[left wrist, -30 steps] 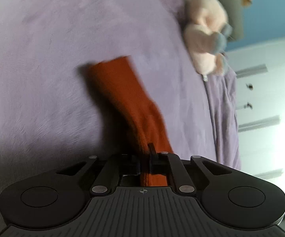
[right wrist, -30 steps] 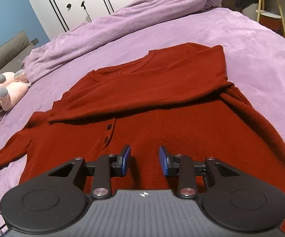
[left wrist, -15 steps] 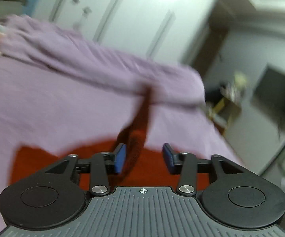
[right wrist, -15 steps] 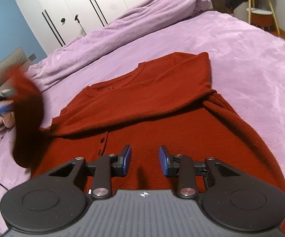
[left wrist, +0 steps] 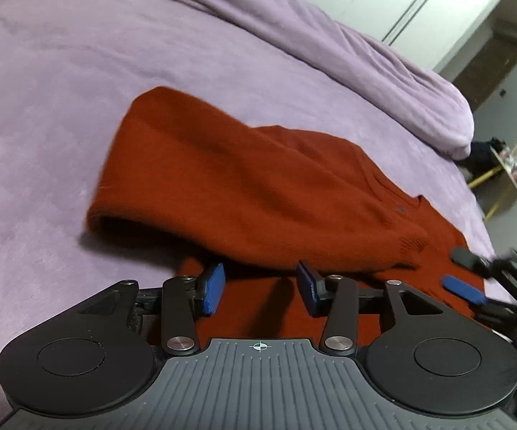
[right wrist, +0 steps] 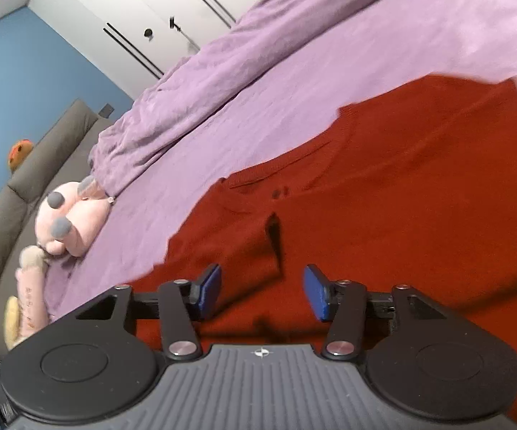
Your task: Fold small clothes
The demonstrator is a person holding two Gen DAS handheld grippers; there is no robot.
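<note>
The red cardigan lies spread on the purple bedspread, one sleeve folded across its body and ending in a cuff just ahead and to the right of the left gripper. That gripper's jaws stand apart with nothing between the blue pads – only the knit below and ahead of them, not pinched. Off to its right, the other gripper's blue pad and dark finger show at the garment's edge, blurred.

The right gripper hangs over the cardigan too; its jaws have just been opening and now stand wide, nothing clamped – the red fabric fills the view ahead and to the right of them. Two small buttons sit beyond the jaws near the neckline. Far off to the left of the jaws a pink plush toy rests by a rumpled purple duvet, with a grey sofa behind
</note>
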